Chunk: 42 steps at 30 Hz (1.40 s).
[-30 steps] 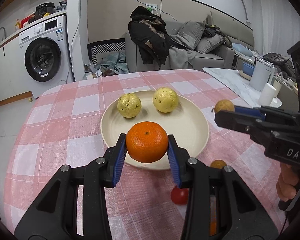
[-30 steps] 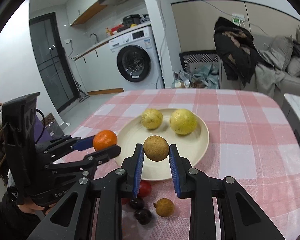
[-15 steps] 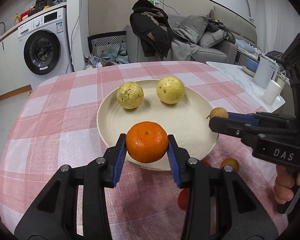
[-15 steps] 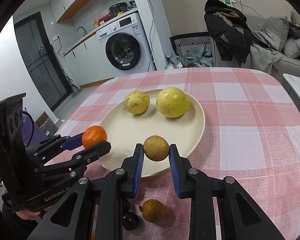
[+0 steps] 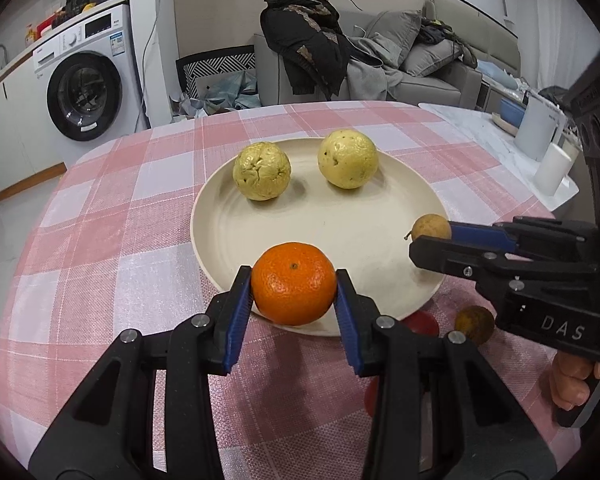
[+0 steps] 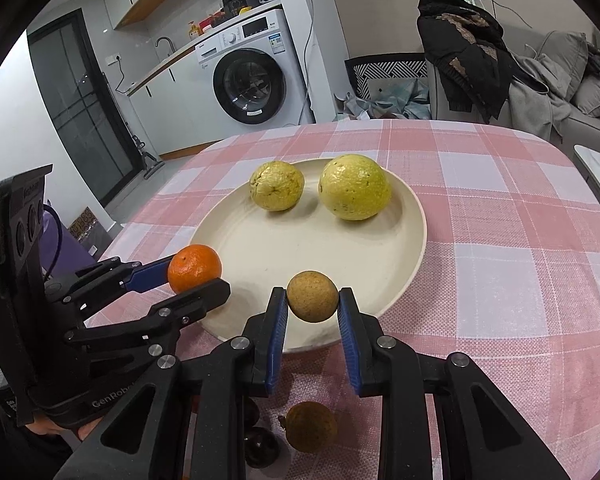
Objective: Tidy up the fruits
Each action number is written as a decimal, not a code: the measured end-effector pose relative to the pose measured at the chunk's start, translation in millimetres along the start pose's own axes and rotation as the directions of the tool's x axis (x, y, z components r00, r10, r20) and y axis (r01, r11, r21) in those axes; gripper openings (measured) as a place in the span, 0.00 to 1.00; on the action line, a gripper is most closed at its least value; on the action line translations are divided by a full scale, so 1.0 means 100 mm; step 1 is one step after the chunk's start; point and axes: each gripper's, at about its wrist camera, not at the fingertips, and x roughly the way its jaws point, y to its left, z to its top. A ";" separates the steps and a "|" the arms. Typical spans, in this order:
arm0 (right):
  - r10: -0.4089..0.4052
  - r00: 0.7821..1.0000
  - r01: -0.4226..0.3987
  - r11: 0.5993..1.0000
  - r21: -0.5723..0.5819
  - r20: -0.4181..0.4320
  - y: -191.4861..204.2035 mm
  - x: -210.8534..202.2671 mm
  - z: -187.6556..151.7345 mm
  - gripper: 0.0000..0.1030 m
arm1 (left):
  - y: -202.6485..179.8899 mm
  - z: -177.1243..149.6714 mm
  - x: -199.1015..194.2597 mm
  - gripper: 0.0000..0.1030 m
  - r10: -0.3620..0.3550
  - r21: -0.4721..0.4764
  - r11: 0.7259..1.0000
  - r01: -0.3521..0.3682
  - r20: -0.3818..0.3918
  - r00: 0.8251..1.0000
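Item — we hold a mandarin [image 5: 294, 283] clamped in the left gripper [image 5: 294, 292], a small brown fruit [image 6: 312, 296] pinched in the right gripper [image 6: 313, 310]; both poised over the plate's [image 5: 228, 236] near rim, seemingly for setting down beside two yellow fruits [image 5: 262, 176].

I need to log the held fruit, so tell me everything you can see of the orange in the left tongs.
The orange is round, bright orange, with finely dimpled peel and a small dark stem scar facing the camera. It looks whole and unbruised. The blue pads of the left tongs clamp its two sides, holding it above the near rim of the cream plate.
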 end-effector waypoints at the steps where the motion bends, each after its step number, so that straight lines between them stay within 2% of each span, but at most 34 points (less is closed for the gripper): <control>1: 0.001 1.000 -0.001 1.000 0.001 0.000 0.00 0.00 0.00 0.26 | -0.03 0.00 0.00 0.35 0.004 0.011 1.000 -0.004 -0.002 1.000; 5: 0.002 1.000 -0.002 1.000 0.000 -0.003 0.00 -0.01 0.00 0.26 | -0.11 -0.02 0.00 0.36 0.018 0.054 0.998 -0.017 -0.008 1.000; 19: -0.006 1.000 0.006 1.000 -0.012 0.001 0.03 -0.02 -0.02 0.26 | -0.10 -0.03 -0.04 0.36 0.010 0.052 0.999 -0.009 -0.004 1.000; 21: -0.006 1.000 0.006 1.000 -0.012 0.013 0.04 -0.05 -0.03 0.36 | -0.11 -0.04 -0.07 0.37 0.020 0.055 0.998 -0.021 0.003 1.000; 24: -0.020 0.998 0.021 1.000 -0.014 0.063 0.02 -0.14 -0.02 0.45 | -0.11 -0.06 -0.14 0.46 0.033 0.068 0.997 -0.035 0.022 0.999; 27: -0.034 0.995 0.036 0.999 -0.020 0.093 0.02 -0.26 -0.03 0.55 | -0.11 -0.08 -0.25 0.63 0.033 0.074 0.997 -0.037 0.049 0.998; 28: -0.040 0.994 0.043 0.999 -0.026 0.099 0.02 -0.30 -0.05 0.59 | -0.10 -0.09 -0.29 0.74 0.035 0.072 0.997 -0.039 0.055 0.998; 29: -0.047 0.994 0.050 0.998 -0.035 0.099 0.02 -0.32 -0.06 0.68 | -0.08 -0.10 -0.34 0.81 0.036 0.067 0.997 -0.040 0.066 0.997; 30: -0.052 0.994 0.057 0.997 -0.046 0.097 0.03 -0.34 -0.07 0.79 | -0.08 -0.11 -0.39 0.82 0.033 0.064 0.997 -0.038 0.075 0.997; 33: -0.057 0.993 0.066 0.994 -0.082 0.105 0.05 -0.42 -0.12 0.90 | -0.03 -0.14 -0.52 0.83 0.010 0.045 0.999 -0.013 0.083 0.997; 34: -0.060 0.992 0.070 0.993 -0.090 0.109 0.06 -0.45 -0.13 0.92 | -0.01 -0.16 -0.56 0.87 0.001 0.033 0.999 -0.003 0.084 0.997; 35: -0.058 0.992 0.069 0.993 -0.094 0.112 0.06 -0.48 -0.15 0.99 | 0.02 -0.17 -0.61 0.93 -0.010 0.017 1.000 0.008 0.084 0.996; 37: -0.043 0.991 0.055 0.993 -0.100 0.123 0.05 -0.53 -0.18 1.00 | 0.08 -0.22 -0.70 0.99 -0.023 -0.013 1.000 0.024 0.098 0.995; 42: -0.059 0.992 0.071 0.991 -0.112 0.113 0.02 -0.61 -0.27 1.00 | 0.15 -0.32 -0.87 0.99 -0.037 -0.044 0.998 0.043 0.120 0.992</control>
